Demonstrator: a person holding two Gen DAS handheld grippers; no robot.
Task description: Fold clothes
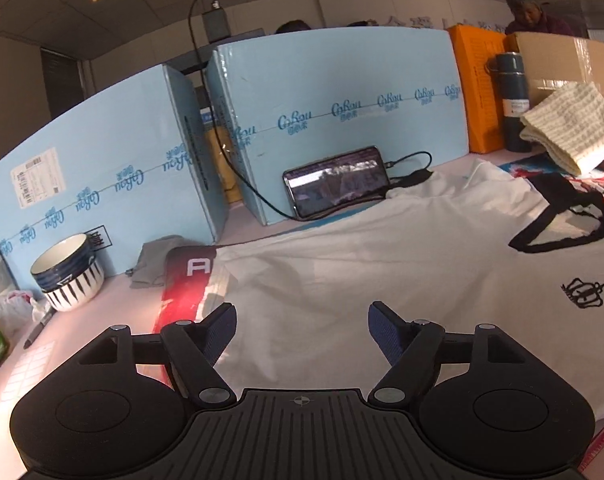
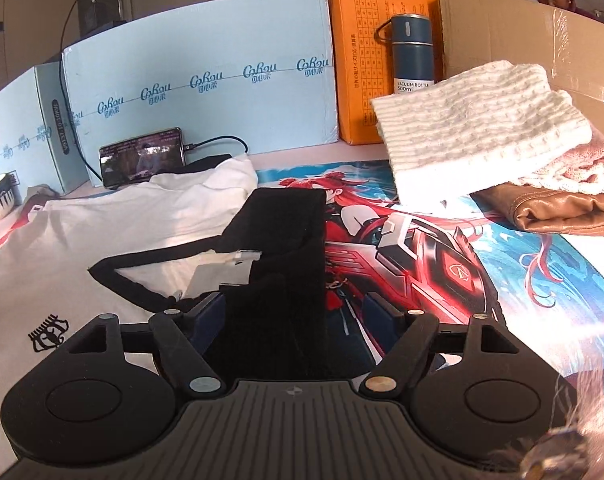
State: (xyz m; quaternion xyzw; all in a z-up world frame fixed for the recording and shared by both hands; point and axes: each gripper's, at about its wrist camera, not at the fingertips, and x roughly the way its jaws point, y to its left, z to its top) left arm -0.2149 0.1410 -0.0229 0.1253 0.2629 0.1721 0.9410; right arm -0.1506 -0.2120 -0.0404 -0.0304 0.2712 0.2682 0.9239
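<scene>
A white T-shirt [image 1: 382, 256] with a black collar and a small black crown logo [image 1: 584, 293] lies spread on the table; it also shows in the right wrist view [image 2: 82, 232]. Its black sleeve [image 2: 286, 240] lies folded over beside the collar. My left gripper [image 1: 302, 330] is open just above the shirt's white body, holding nothing. My right gripper [image 2: 294, 314] is open, with the black sleeve lying between its fingers [image 2: 210, 314].
A printed anime mat [image 2: 442, 264] covers the table. A stack of folded knits [image 2: 482, 140] and a brown leather garment [image 2: 574, 212] sits at the right. Blue boxes [image 1: 322, 112], a phone [image 1: 336, 182] on a cable, a flask [image 2: 412, 52], striped bowls [image 1: 68, 276].
</scene>
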